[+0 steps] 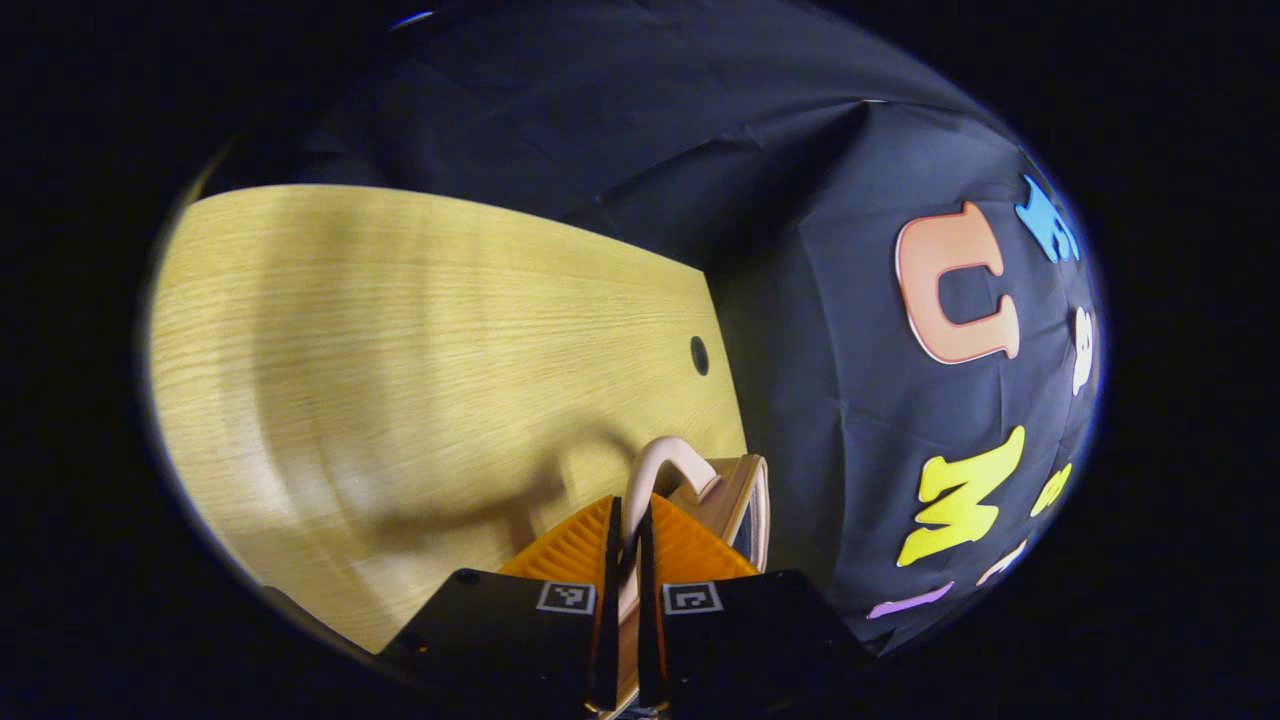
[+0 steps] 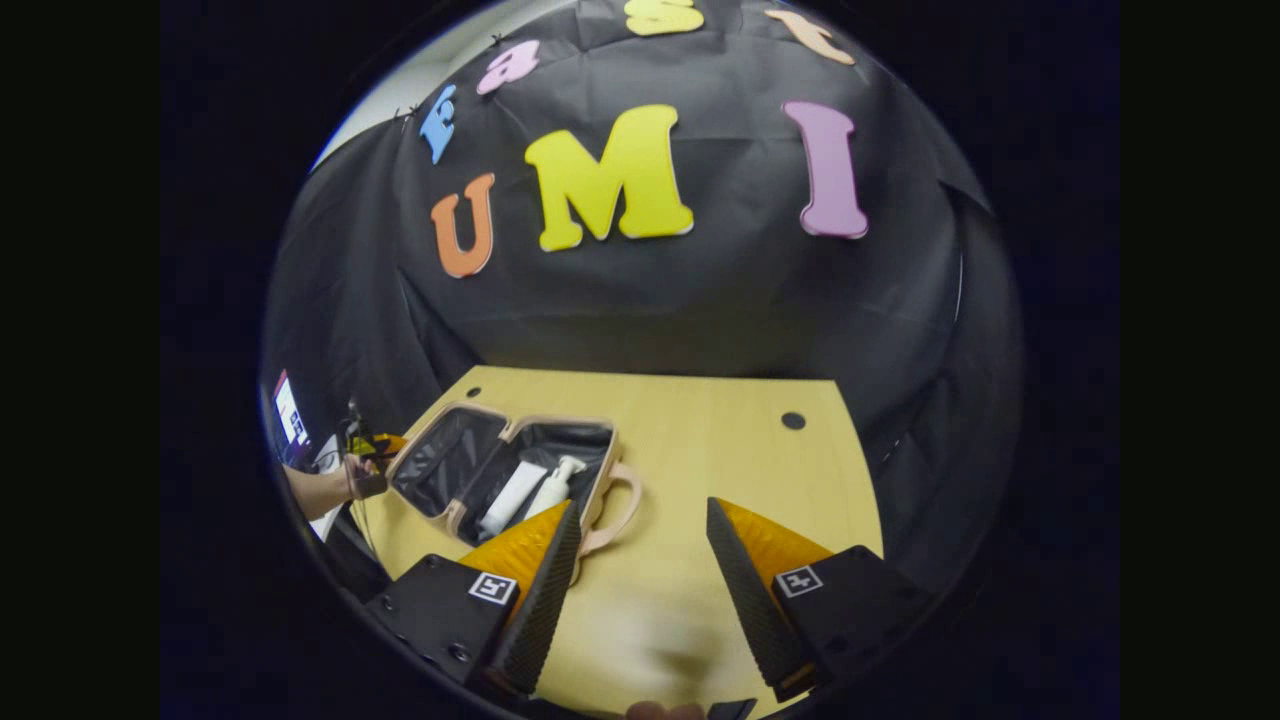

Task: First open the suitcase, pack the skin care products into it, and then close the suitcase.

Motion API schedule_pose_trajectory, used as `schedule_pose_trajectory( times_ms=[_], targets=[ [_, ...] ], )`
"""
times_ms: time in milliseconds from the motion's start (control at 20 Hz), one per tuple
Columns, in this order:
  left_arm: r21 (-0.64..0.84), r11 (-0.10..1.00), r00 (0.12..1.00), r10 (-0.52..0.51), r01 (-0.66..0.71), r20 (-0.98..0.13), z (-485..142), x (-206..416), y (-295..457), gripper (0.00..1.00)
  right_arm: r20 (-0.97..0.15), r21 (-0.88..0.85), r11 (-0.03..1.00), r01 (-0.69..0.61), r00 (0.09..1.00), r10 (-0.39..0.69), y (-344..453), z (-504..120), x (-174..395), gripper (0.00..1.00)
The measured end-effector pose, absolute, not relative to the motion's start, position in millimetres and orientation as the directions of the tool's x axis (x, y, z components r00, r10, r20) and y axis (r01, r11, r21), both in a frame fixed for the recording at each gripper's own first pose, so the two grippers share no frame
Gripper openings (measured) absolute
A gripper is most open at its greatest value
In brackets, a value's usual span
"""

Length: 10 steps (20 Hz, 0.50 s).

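A pink suitcase (image 2: 600, 470) lies open on the wooden table (image 2: 700, 420), its dark-lined lid (image 2: 445, 455) folded out to the left. In the right half lie a white tube (image 2: 510, 497) and a white pump bottle (image 2: 555, 485). My right gripper (image 2: 640, 530) hovers open over the table just right of the suitcase's handle (image 2: 622, 510). In the left gripper view my left gripper (image 1: 628, 520) is shut on a pink rim of the suitcase (image 1: 745, 500), whose curved handle (image 1: 665, 460) rises just beyond the fingertips. From the right gripper view that gripper (image 2: 372, 445) sits at the lid's outer edge.
A person's hand (image 2: 330, 485) holds the left gripper at the table's left edge, with a lit screen (image 2: 290, 410) behind it. Two dark holes (image 2: 793, 420) sit near the table's far edge. Black cloth walls close the back and sides.
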<state>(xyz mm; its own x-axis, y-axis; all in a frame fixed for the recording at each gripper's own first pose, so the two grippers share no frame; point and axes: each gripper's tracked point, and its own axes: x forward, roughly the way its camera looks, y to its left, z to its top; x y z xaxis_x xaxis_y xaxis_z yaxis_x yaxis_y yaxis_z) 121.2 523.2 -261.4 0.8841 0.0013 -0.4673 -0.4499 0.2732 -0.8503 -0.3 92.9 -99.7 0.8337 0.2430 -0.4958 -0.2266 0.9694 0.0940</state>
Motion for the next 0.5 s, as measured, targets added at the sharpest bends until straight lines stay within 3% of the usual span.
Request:
schedule_pose_trajectory(
  times_ms=[100, 200, 500],
  targets=[
    [-0.848, 0.315, 0.896, 0.014, -0.426, -0.445, -230.5, 123.1, 520.2, 0.08, -0.428, 0.067, 0.975, -0.210, 0.877, 0.218, 80.3, -79.9, 4.7, 0.71],
    [-0.838, 0.379, 0.910, 0.026, -0.391, -0.413, -189.4, 129.9, 508.4, 0.07, -0.377, 0.058, 0.978, -0.201, 0.903, 0.208, 68.9, -70.2, 6.2, 0.75],
    [-0.710, 0.674, 0.964, 0.012, -0.203, -0.264, -48.3, 138.4, 399.8, 0.06, -0.287, 0.083, 0.987, -0.136, 0.945, 0.155, 19.5, -55.2, -1.6, 0.76]
  ],
)
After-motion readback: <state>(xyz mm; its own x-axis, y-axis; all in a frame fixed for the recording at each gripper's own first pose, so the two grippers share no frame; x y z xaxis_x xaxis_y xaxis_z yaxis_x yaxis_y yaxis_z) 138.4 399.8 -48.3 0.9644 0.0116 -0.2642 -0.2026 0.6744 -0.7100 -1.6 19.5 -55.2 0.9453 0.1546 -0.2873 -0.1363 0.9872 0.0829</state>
